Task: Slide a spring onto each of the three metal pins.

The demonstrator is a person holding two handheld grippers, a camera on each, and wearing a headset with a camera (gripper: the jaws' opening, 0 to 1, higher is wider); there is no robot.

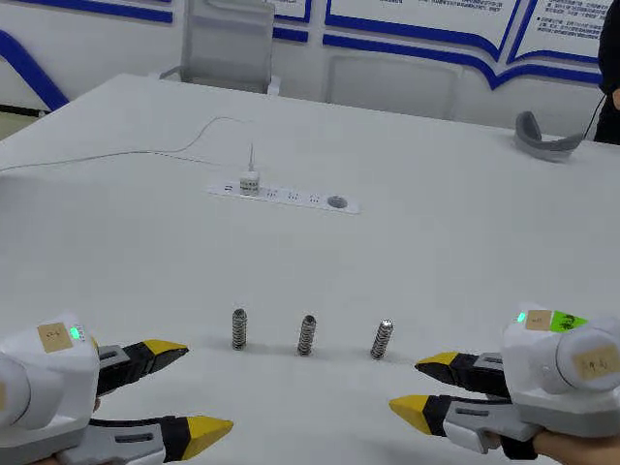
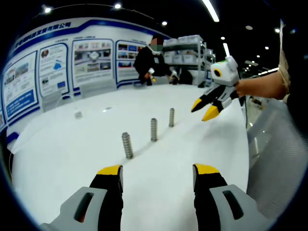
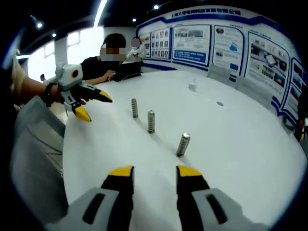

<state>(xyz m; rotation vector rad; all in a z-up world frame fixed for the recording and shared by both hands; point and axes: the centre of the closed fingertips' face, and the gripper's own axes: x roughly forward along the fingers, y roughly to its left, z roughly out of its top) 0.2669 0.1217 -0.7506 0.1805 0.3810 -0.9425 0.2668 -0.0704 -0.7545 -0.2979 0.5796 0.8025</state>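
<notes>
Head view: a row of three upright pins at lower centre of the frame, on the white counter (image 1: 436, 252): left pin (image 1: 239, 329), middle pin (image 1: 307, 335), right pin (image 1: 382, 339). Each carries a coiled spring (image 2: 127, 145) around its shaft. Lower left: left gripper (image 1: 205, 386), jaws apart, holding nothing, tips pointing toward the row. Lower right: right gripper (image 1: 407, 386), jaws also apart and empty, near the right pin but clear of it. Above centre: power strip (image 1: 283, 197), with a thin cable (image 1: 145, 153) trailing toward the left edge.

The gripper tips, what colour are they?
The tips are yellow, best seen in the left gripper view.
</notes>
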